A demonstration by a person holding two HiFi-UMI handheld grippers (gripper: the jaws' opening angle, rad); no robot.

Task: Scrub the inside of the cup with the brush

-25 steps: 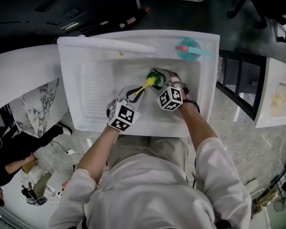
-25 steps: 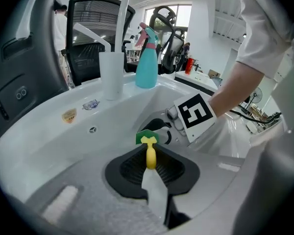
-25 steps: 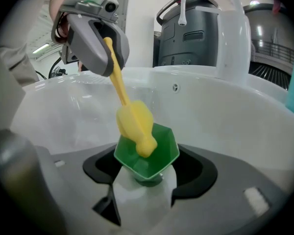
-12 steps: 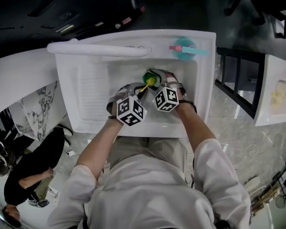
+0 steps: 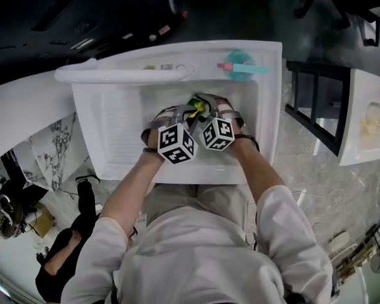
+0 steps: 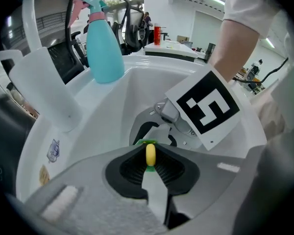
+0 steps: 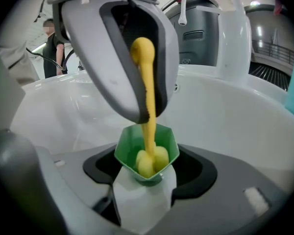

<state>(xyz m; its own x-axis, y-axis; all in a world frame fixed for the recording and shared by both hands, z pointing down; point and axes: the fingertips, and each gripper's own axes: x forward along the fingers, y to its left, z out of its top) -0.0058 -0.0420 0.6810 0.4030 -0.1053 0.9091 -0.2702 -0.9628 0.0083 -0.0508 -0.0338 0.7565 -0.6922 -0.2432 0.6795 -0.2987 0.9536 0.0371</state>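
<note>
Here, your right claw (image 7: 148, 177) clamps the green cup (image 7: 162, 142), likely light and stiff. Your left claw (image 6: 151, 173) pinches the brush (image 6: 150, 154) by its slim handle.

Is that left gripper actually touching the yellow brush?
Touching. In the left gripper view, the left gripper has its jaws closed on the yellow brush handle.

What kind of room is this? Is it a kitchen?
Probably not a home kitchen. It looks more like a washing-up spot set up inside an office or lab. There is a white sink with a teal spray bottle on its rim, but behind it stand desks in a big open room.
</note>
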